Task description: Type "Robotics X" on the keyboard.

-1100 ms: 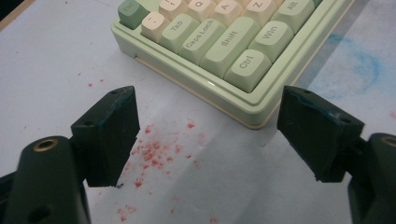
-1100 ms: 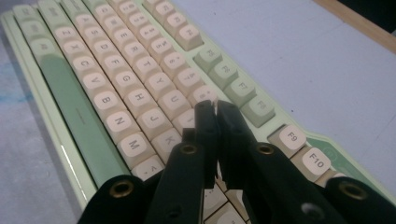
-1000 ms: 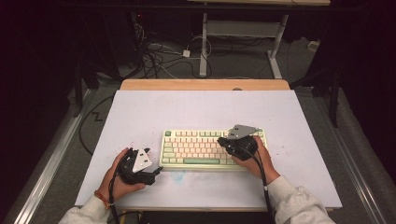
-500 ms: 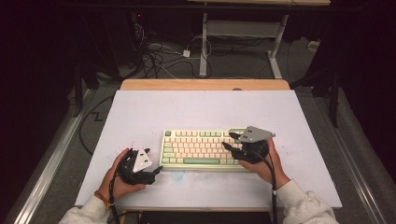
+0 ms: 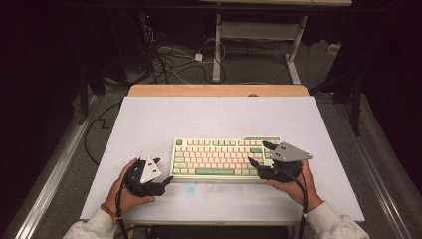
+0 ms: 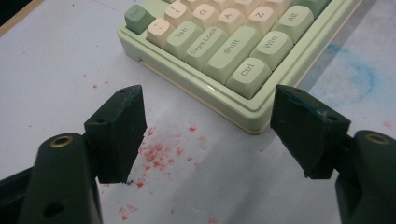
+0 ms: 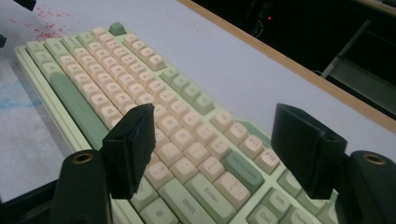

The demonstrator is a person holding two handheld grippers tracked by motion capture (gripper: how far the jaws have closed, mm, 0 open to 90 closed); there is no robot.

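Note:
A pale green keyboard with cream and green keys lies on the white table cover, near the front edge. My left gripper rests at the keyboard's left front corner, pointing at it. In the left gripper view that gripper is open; its jaws have just closed a little with nothing between them, and the keyboard corner is just ahead. My right gripper hovers over the keyboard's right end. In the right gripper view its jaws have just opened wide above the keys and hold nothing.
Red specks and a blue smudge mark the cover near the keyboard's left corner. A wooden edge runs along the table's back. Cables and a desk frame are on the floor behind.
My right gripper has slid to the right along the keyboard toward its right end, and its jaws have gone from nearly shut to wide apart. The left hand has stayed put.

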